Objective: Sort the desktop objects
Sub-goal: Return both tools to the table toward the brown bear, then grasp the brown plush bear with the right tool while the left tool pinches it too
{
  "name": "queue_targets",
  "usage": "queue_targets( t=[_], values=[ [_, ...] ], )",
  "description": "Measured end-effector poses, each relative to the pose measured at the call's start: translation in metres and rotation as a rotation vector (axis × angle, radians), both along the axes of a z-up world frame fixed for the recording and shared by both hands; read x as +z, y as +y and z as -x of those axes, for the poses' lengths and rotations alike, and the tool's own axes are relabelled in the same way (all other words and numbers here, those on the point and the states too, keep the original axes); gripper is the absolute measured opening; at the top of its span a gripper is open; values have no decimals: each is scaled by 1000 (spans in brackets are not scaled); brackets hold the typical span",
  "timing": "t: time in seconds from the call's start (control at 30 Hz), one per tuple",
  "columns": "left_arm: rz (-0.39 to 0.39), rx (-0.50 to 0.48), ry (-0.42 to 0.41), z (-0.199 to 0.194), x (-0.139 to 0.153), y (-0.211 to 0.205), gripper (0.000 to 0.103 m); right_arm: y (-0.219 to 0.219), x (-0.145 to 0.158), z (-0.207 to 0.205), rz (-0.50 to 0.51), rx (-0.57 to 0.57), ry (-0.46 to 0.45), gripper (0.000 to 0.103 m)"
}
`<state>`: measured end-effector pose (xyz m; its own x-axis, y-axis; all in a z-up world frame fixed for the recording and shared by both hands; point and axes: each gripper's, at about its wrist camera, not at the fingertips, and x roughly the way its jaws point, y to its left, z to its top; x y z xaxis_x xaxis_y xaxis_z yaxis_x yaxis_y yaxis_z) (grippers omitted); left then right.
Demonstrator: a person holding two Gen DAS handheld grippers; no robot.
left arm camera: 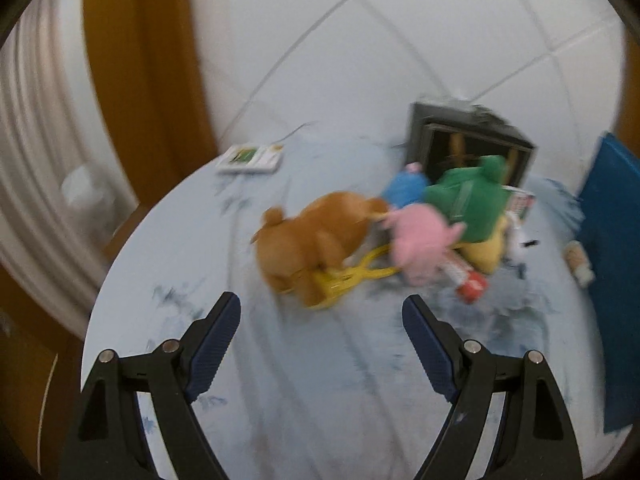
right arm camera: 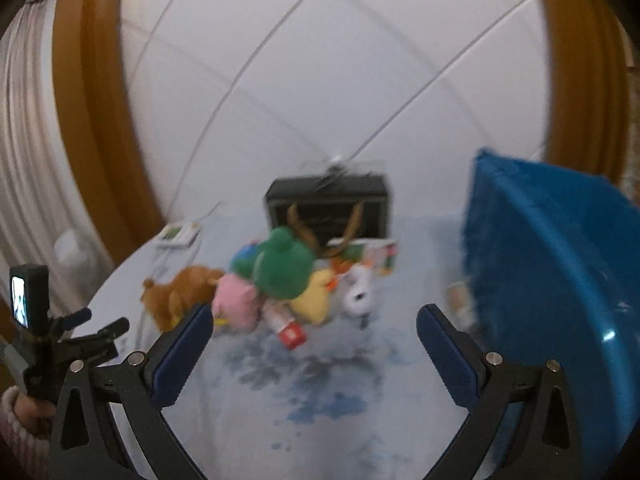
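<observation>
Ahead of your left gripper (left arm camera: 322, 314), slightly right of centre, the brown plush (left arm camera: 316, 236) lies on the pale blue table (left arm camera: 304, 380), long axis running left-near to right-far, partly over a yellow clip (left arm camera: 352, 276). Both claws are released and hold nothing. Your right gripper (right arm camera: 314, 326) faces the pile's middle, blue bin (right arm camera: 552, 264) to its right. Left looks nearer the brown plush; approach straight ahead.

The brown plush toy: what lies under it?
A yellow clip pokes out from beneath the brown plush toy. How far the clip reaches under it is covered; anything else there is hidden.
</observation>
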<state>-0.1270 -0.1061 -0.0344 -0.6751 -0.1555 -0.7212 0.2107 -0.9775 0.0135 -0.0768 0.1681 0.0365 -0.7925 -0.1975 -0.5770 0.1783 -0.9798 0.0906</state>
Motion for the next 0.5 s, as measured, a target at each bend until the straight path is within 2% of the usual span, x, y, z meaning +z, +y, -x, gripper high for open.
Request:
queue_targets(
  t=[0.17, 0.33, 0.5],
  values=[
    [-29, 71, -44, 25, -30, -27, 83, -44, -35, 47, -11, 129, -90, 103],
    [-52, 84, -85, 64, -58, -30, 83, -85, -65, 91, -46, 241, -158, 103],
    [-43, 91, -153, 106, -89, -35, 83, -115, -88, 134, -72, 317, -209, 103]
  ],
)
